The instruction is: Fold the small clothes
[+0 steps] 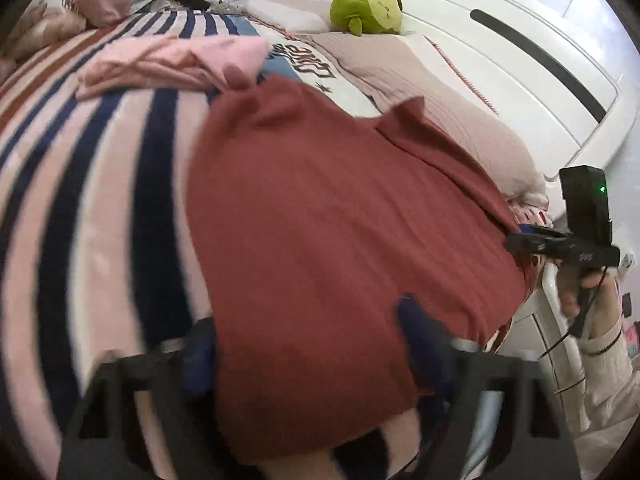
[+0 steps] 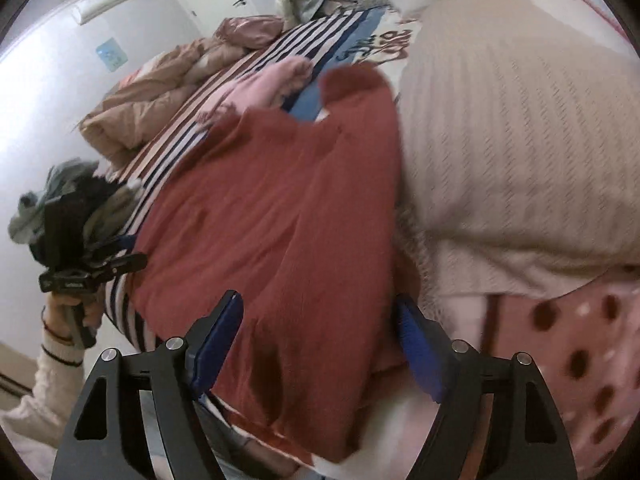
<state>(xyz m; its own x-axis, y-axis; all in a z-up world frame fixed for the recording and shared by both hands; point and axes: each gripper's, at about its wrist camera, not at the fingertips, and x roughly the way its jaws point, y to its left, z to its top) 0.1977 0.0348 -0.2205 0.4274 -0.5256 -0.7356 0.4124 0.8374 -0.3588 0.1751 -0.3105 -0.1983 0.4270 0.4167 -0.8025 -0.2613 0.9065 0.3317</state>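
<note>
A rust-red garment (image 1: pixel 340 220) lies spread flat on the striped bedspread (image 1: pixel 100 200), its two shoulder straps pointing away from me. My left gripper (image 1: pixel 308 344) hangs open over its near hem, blue pads (image 1: pixel 200 356) apart, with the cloth lying loose beneath them. In the right wrist view the same red garment (image 2: pixel 272 220) fills the middle. My right gripper (image 2: pixel 318 340) is open above its near edge, and neither pad presses on the cloth. Each view shows the other gripper beside the bed, the right gripper (image 1: pixel 580 240) and the left gripper (image 2: pixel 80 264), each in a hand.
A crumpled pink garment (image 1: pixel 176 64) lies beyond the red one. A beige pillow (image 1: pixel 440 112) borders the garment's right side, with a green plush toy (image 1: pixel 368 6) behind it. White furniture (image 1: pixel 520 60) stands close by. Polka-dot fabric (image 2: pixel 580 340) hangs under the pillow. Piled clothes (image 2: pixel 160 92) sit at the bed's far side.
</note>
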